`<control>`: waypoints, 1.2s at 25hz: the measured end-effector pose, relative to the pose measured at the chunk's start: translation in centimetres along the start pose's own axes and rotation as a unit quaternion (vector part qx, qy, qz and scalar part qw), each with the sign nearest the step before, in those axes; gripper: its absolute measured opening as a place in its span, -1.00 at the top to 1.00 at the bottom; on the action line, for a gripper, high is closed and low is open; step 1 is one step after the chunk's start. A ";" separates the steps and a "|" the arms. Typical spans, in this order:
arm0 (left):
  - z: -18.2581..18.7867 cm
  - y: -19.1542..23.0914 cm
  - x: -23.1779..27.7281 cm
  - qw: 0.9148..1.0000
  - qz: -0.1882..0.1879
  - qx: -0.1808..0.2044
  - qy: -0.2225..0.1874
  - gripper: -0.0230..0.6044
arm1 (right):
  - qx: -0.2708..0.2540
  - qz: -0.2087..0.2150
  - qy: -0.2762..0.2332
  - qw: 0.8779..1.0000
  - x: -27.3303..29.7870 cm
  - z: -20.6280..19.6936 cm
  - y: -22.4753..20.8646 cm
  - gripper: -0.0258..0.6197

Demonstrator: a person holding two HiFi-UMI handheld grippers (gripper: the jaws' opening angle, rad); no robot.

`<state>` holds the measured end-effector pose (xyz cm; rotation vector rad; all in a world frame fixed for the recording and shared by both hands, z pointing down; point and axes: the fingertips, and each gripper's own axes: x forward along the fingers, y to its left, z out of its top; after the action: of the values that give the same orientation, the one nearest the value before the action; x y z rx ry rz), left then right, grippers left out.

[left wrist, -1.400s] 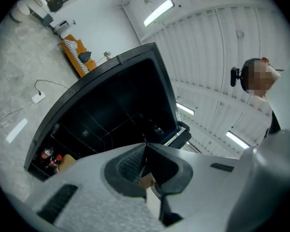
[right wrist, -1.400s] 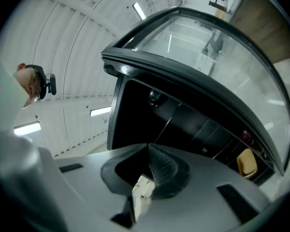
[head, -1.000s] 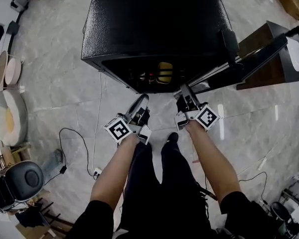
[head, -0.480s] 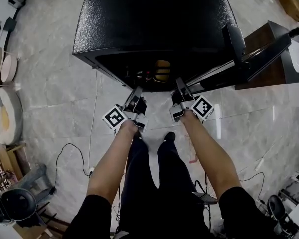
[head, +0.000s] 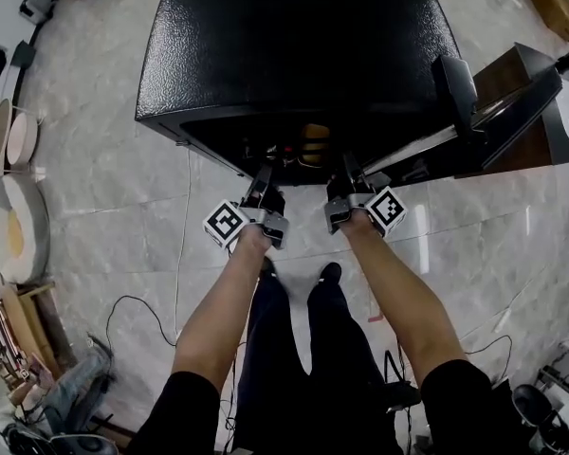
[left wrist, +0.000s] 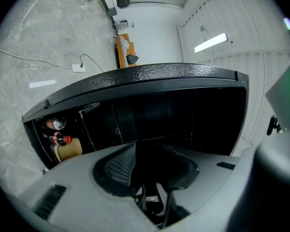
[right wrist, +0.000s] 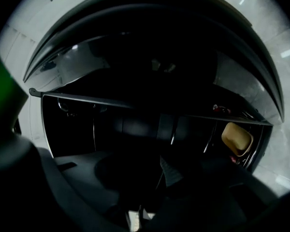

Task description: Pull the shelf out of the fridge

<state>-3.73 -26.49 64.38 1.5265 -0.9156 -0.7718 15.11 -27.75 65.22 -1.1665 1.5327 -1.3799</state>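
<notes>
shelf not gripped yet, tongs wide at the fridge mouth

the left gripper (head: 263, 174) and right gripper (head: 347, 165) have just been opening and stand wide with nothing between them, level at the fridge (head: 294, 45) opening. the shelf (right wrist: 135, 104) sits inside the fridge, ahead of the right jaws. an uneven pull could skew and jam it, toppling the cans (left wrist: 58, 124) and tan container (right wrist: 237, 138) inside.

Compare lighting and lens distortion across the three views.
Head view: evenly lit, pale glare streaks on the floor, fridge interior in shadow. Left gripper view: fisheye bows the fridge's top edge; ceiling lamp bright. Right gripper view: very dark, only the tan container stands out.
</notes>
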 end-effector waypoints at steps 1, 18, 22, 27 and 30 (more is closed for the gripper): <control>0.2 0.6 0.0 1.000 0.009 -0.001 -0.004 0.56 | -0.003 -0.006 -0.001 1.000 0.0 0.0 -0.3 0.54; 3.9 5.6 2.1 0.995 0.053 -0.038 -0.073 0.46 | 0.018 -0.015 -0.049 0.999 2.1 0.9 -3.3 0.54; 4.3 6.5 2.3 0.993 0.062 -0.041 -0.091 0.46 | 0.033 -0.021 -0.061 0.997 2.6 1.0 -3.7 0.54; 5.5 7.1 2.7 0.990 0.059 -0.049 -0.116 0.46 | 0.025 -0.023 -0.072 0.997 2.8 1.6 -4.2 0.55; 5.6 7.1 2.9 0.990 0.056 -0.051 -0.121 0.46 | 0.028 -0.026 -0.073 0.997 2.9 1.7 -4.8 0.55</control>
<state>-8.13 -32.12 70.66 1.2978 -1.1145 -0.9214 16.56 -31.01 69.85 -1.2519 1.3617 -1.3313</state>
